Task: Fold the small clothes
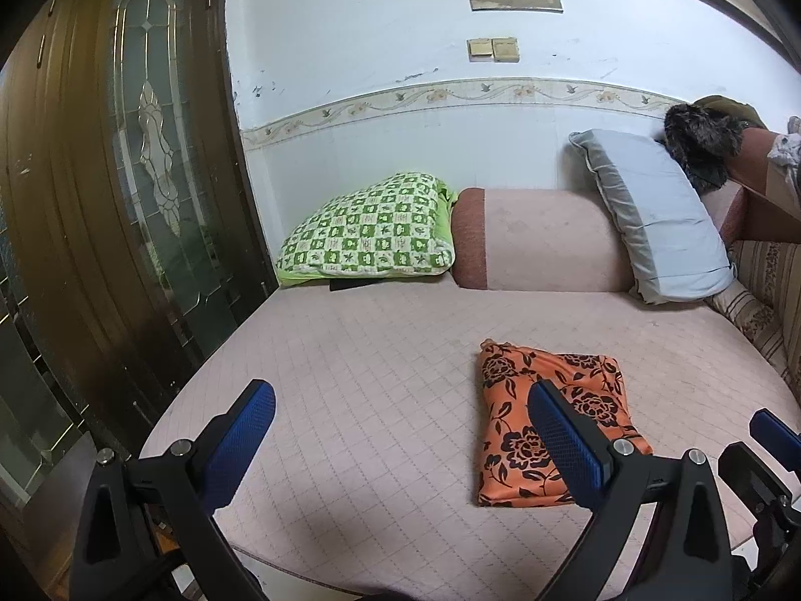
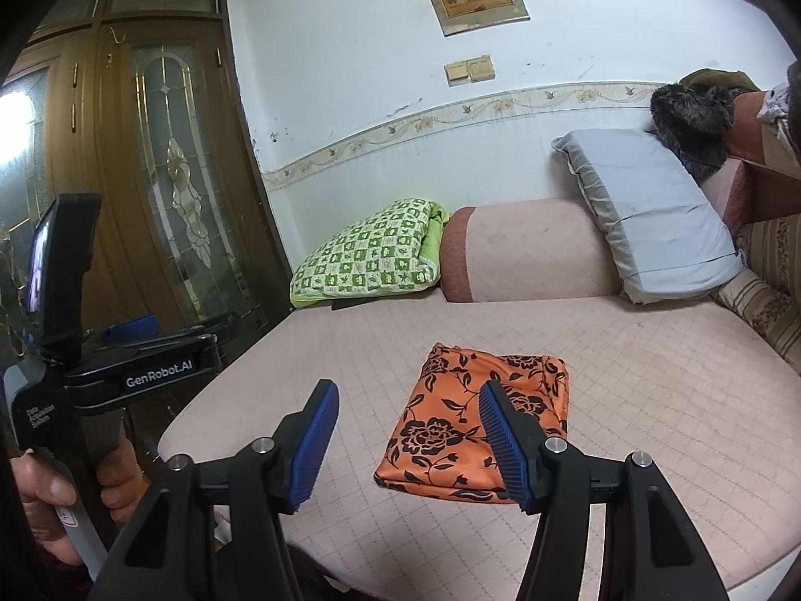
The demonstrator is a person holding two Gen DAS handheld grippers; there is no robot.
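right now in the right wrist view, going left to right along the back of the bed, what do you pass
wooden door → green checked pillow → pink bolster → grey-blue pillow → dark furry thing

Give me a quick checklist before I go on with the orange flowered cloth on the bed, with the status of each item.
1. Orange cloth with black flower print already folded into a compact rectangle: ok.
2. Cloth lies flat on the pink quilted bed cover, away from its edges: ok.
3. Left hand-held gripper open, nothing between its jaws: ok.
4. Right hand-held gripper open, nothing held: ok.
5. Green checked pillow and grey pillow well apart from the cloth: ok.
6. Folded edges lined up underneath: cannot tell.
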